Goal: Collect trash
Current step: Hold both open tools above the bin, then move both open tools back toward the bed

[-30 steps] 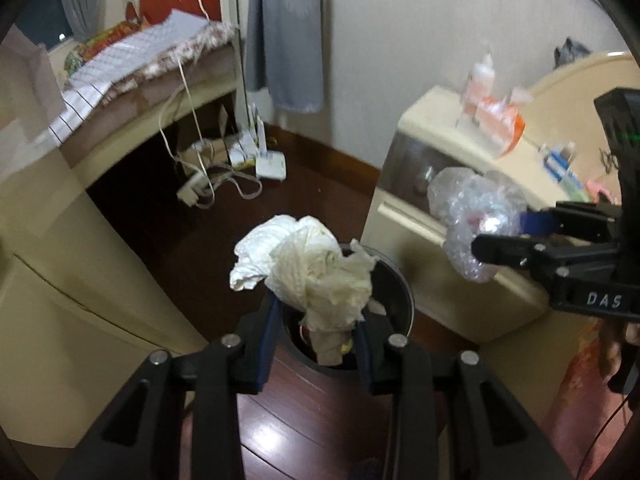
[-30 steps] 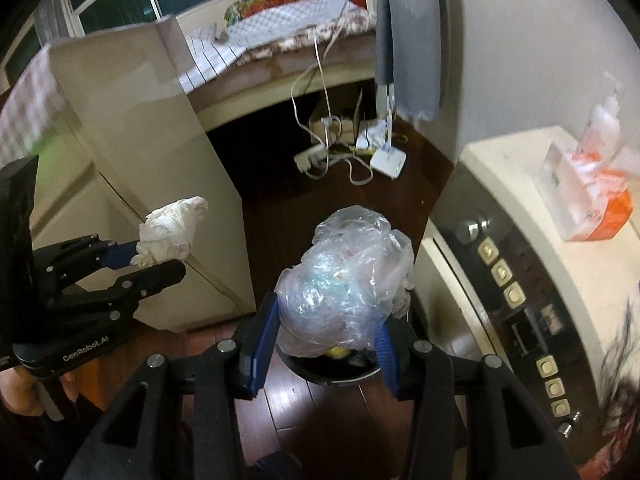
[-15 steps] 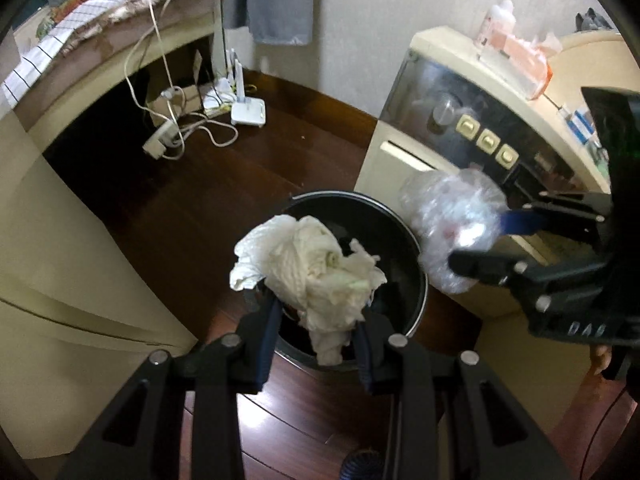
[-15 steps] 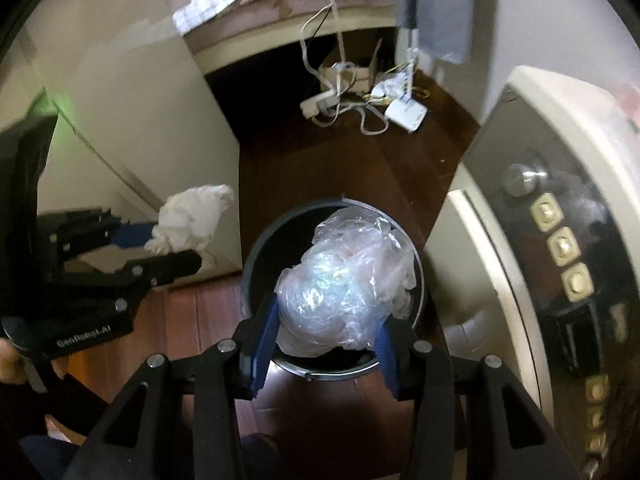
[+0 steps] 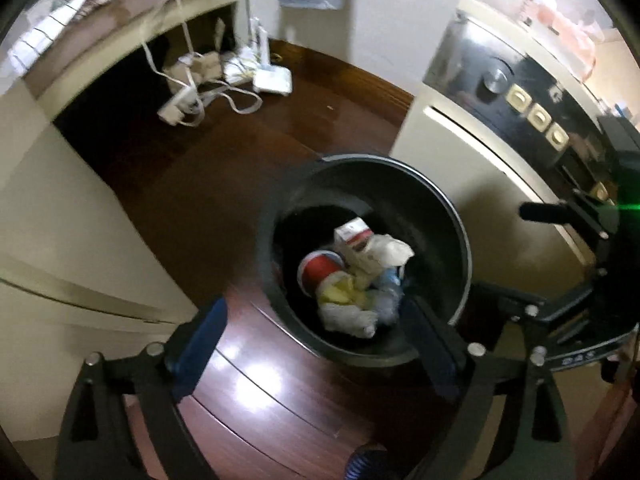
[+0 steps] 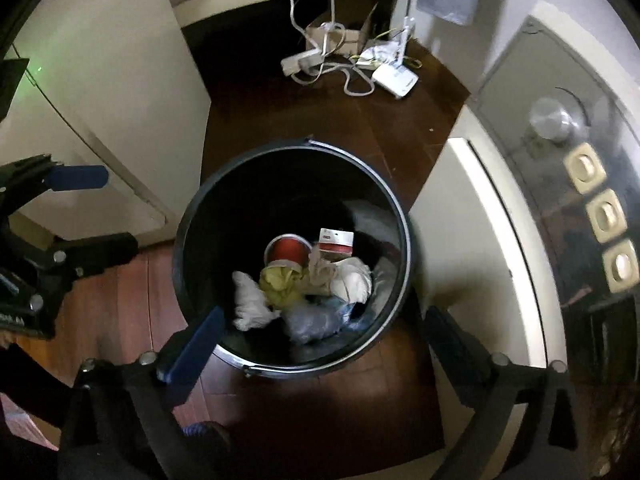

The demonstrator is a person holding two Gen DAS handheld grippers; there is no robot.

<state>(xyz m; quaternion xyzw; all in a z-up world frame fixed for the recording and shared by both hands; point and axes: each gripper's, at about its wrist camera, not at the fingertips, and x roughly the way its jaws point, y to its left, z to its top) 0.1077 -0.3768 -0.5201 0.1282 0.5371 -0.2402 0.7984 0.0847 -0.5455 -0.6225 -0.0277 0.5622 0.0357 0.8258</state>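
A black round trash bin (image 5: pixel 456 216) stands on the dark wood floor; it also shows in the right wrist view (image 6: pixel 192 216). Inside lie the crumpled white tissue (image 5: pixel 352 320), which also shows in the right wrist view (image 6: pixel 252 304), the clear plastic bag (image 6: pixel 312 320), a red cup (image 6: pixel 286 250), a small carton (image 6: pixel 336 242) and yellow scrap (image 6: pixel 280 284). My left gripper (image 5: pixel 316 332) is open and empty above the bin's near rim. My right gripper (image 6: pixel 324 336) is open and empty above the bin. Each gripper shows in the other's view, open: right (image 5: pixel 544 212), left (image 6: pixel 80 208).
A cream cabinet with a dark button panel (image 6: pixel 596 208) stands right of the bin. A cream cupboard (image 6: pixel 100 100) stands to the left. A white router (image 6: pixel 394 78), a power strip and cables (image 6: pixel 312 64) lie on the floor beyond the bin.
Both grippers moved over the bin and opened. The white tissue and the clear plastic bag dropped out of them into the bin.
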